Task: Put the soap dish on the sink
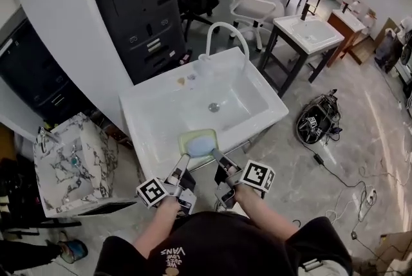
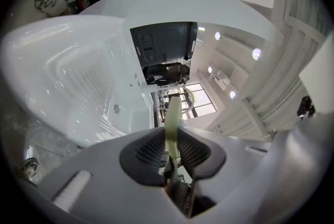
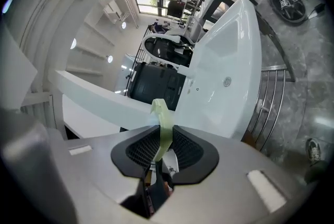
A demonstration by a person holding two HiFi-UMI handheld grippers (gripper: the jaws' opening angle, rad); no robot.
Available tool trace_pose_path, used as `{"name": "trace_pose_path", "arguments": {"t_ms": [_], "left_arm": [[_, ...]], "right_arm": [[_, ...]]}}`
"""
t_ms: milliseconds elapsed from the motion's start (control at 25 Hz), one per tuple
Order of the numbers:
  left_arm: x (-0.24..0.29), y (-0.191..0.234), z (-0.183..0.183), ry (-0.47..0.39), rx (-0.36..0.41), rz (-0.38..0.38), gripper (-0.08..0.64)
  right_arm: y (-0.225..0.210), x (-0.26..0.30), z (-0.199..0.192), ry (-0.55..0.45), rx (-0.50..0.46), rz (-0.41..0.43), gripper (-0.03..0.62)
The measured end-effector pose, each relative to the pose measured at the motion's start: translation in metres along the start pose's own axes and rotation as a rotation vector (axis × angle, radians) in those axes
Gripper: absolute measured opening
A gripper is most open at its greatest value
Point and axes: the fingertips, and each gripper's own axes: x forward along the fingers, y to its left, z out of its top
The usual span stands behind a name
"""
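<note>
Head view: a white sink [image 1: 145,127] with a drain [image 1: 214,107] in its basin and open floor [image 1: 335,172] to its right. A pale green soap dish [image 1: 198,141] is over the sink's front edge. The left gripper [image 1: 185,159] and the right gripper [image 1: 215,155] each clamp one of its near corners.

The right gripper [image 3: 162,140] is clamping down now, its dark ribbed fingers [image 3: 136,151] pressing on the thin edge of the pale green soap dish [image 3: 162,122], which is sticking up between them with its curled lip just above the fingertips. Beyond the fingers and off to their right, the white sink [image 3: 237,56] is sweeping away, its drain [image 3: 227,81] showing. A dark cabinet [image 3: 156,84] is sitting straight ahead, and a metal rail [image 3: 269,108] is running under the sink's near edge.
</note>
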Motion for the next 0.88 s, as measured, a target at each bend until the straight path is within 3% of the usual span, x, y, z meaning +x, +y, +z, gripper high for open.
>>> {"name": "trace_pose_path", "arguments": {"t_ms": [360,880], "left_arm": [[0.019,0.0,-0.016,-0.121,0.0,0.048,0.123],[0.064,0.01,0.025,-0.107,-0.001,0.032,0.123]], "right_arm": [[-0.013,0.004,0.027,0.12,0.008,0.036,0.074],[-0.017,0.053,0.057,0.106,0.019,0.015,0.074]]}}
